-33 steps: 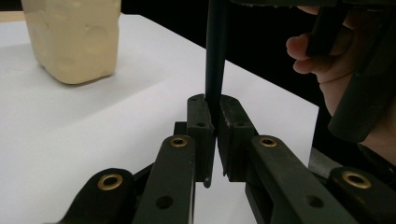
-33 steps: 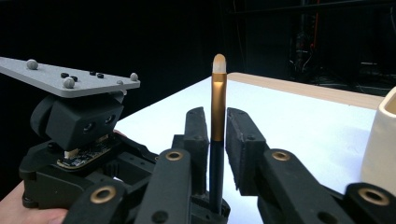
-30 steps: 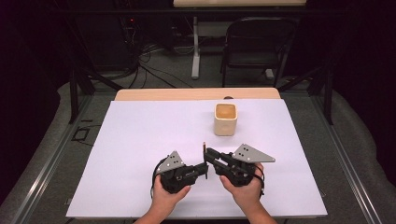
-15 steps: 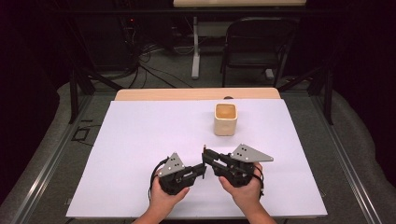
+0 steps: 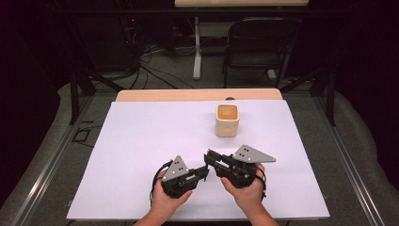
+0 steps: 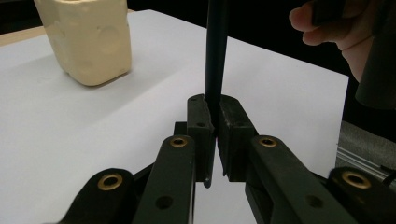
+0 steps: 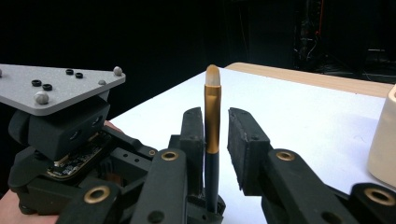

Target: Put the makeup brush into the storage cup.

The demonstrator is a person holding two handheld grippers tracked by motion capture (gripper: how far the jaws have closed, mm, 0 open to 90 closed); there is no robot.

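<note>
A slim brush with a black handle (image 6: 215, 51), a gold ferrule (image 7: 212, 121) and a beige tip stands upright at the front of the white table (image 5: 141, 141). My left gripper (image 6: 214, 105) is shut on the black handle. My right gripper (image 7: 217, 116) faces it with the ferrule between its jaws. The brush lies against one pad, and a gap shows to the other, so these jaws are open. In the high view the left gripper (image 5: 204, 168) and the right gripper (image 5: 208, 155) meet tip to tip, each held in a hand.
A cream square cup (image 5: 227, 120) stands behind the grippers, right of centre, its top open; it also shows as the cup (image 6: 86, 42) and the cup (image 7: 385, 140). A wooden edge (image 5: 197, 94) runs along the far side. A chair (image 5: 261, 47) stands beyond.
</note>
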